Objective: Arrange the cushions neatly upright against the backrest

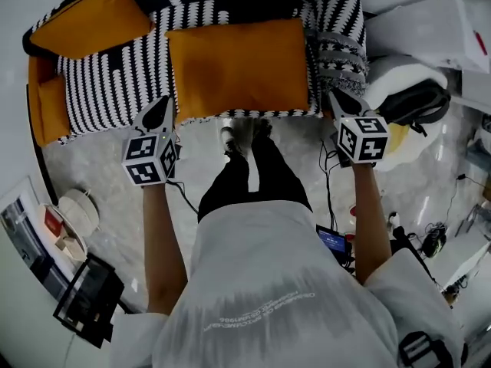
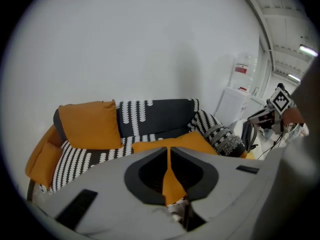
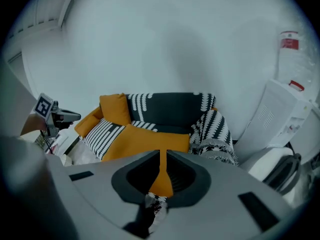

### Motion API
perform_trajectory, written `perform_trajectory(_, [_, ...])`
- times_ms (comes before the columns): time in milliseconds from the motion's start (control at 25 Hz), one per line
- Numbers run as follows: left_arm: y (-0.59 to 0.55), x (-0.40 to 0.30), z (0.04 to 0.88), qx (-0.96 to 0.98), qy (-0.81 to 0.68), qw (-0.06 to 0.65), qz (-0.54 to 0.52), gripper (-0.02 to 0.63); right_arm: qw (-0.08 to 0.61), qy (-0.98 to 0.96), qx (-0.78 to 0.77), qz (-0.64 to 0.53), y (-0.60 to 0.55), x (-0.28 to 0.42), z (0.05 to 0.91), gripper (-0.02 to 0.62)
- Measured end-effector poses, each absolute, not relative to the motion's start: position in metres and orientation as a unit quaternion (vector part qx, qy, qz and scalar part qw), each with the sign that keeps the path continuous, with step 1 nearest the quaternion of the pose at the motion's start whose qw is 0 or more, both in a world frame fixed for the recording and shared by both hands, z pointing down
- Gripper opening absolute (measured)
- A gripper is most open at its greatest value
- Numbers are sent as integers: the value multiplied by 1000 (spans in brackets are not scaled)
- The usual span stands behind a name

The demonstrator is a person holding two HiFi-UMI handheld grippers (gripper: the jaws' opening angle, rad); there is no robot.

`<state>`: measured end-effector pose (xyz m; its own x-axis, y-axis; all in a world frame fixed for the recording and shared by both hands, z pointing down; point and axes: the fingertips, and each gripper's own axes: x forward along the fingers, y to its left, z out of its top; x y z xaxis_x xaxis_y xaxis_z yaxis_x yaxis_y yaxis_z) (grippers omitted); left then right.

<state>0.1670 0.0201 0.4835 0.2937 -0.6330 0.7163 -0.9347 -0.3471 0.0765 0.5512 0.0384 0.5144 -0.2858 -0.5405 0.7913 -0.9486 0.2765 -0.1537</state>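
A large orange cushion [image 1: 238, 64] lies flat on the striped sofa seat [image 1: 115, 83]. Another orange cushion [image 1: 90, 18] leans upright against the backrest at the left, and a small orange one [image 1: 47, 106] sits by the left arm. A black-and-white patterned cushion [image 1: 337, 29] rests at the right end. My left gripper [image 1: 163, 106] hovers at the flat cushion's front left corner. My right gripper [image 1: 335, 96] hangs just off the sofa's front right corner. Both show a narrow slit between the jaws [image 2: 169, 149] [image 3: 162, 154], with the cushion visible beyond and nothing pinched.
A black backpack [image 1: 414, 102] on a white bag sits right of the sofa. A round white device [image 1: 77, 213] and a black stand [image 1: 88, 294] are on the floor at left. Cables and a small screen [image 1: 334, 240] lie near the person's legs [image 1: 249, 167].
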Motion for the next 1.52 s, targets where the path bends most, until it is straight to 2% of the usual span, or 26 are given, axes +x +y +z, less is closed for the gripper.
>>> perform_trajectory(360, [56, 130, 559, 746, -506, 280, 331, 80, 387, -717, 473, 335, 77, 539, 582, 66])
perform_trajectory(880, [92, 125, 679, 743, -456, 319, 370, 101, 417, -666, 491, 375, 126, 546, 692, 96])
perform_trajectory(1200, [103, 111, 749, 719, -444, 336, 415, 166, 459, -646, 467, 392, 150, 552, 764, 123])
perform_trajectory(1520, [116, 98, 789, 719, -433, 356, 412, 184, 440, -621, 494, 421, 145, 557, 821, 123])
